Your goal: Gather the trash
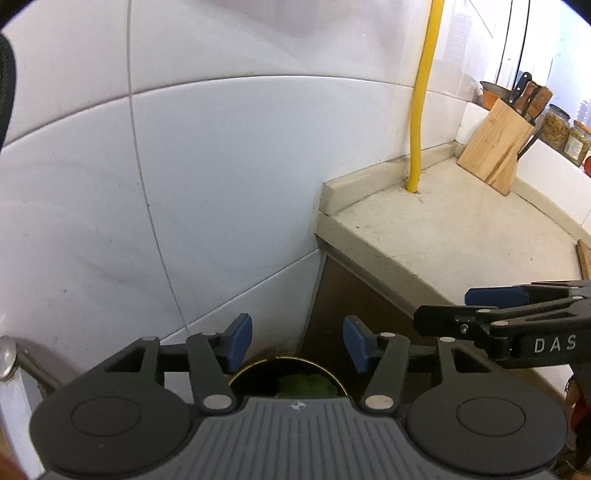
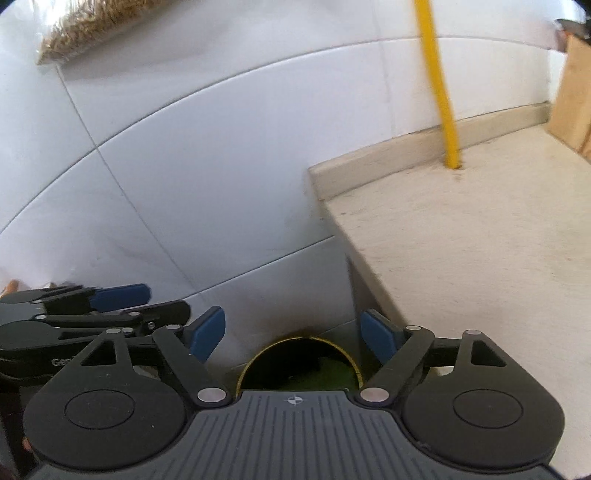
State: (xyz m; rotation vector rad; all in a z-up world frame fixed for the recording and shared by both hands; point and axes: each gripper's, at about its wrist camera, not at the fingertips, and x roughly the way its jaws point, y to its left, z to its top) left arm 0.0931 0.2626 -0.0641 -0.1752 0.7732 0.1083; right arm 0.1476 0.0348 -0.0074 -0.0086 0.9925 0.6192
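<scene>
A round dark bin (image 1: 291,376) with a yellowish rim stands on the floor between the tiled wall and the counter; something green (image 1: 306,384) lies inside it. My left gripper (image 1: 298,343) hangs open above the bin with nothing between its blue pads. In the right wrist view the same bin (image 2: 299,363) shows below my right gripper (image 2: 293,334), which is open and holds nothing. The right gripper (image 1: 491,306) reaches in from the right of the left wrist view, and the left gripper (image 2: 122,302) shows at the left of the right wrist view.
A beige stone counter (image 1: 454,225) runs to the right, with a yellow pipe (image 1: 421,110) rising from it along the white tiled wall (image 1: 221,166). A wooden knife block (image 1: 495,144) and glass jars (image 1: 557,127) stand at the counter's far end. A straw broom head (image 2: 88,26) hangs top left.
</scene>
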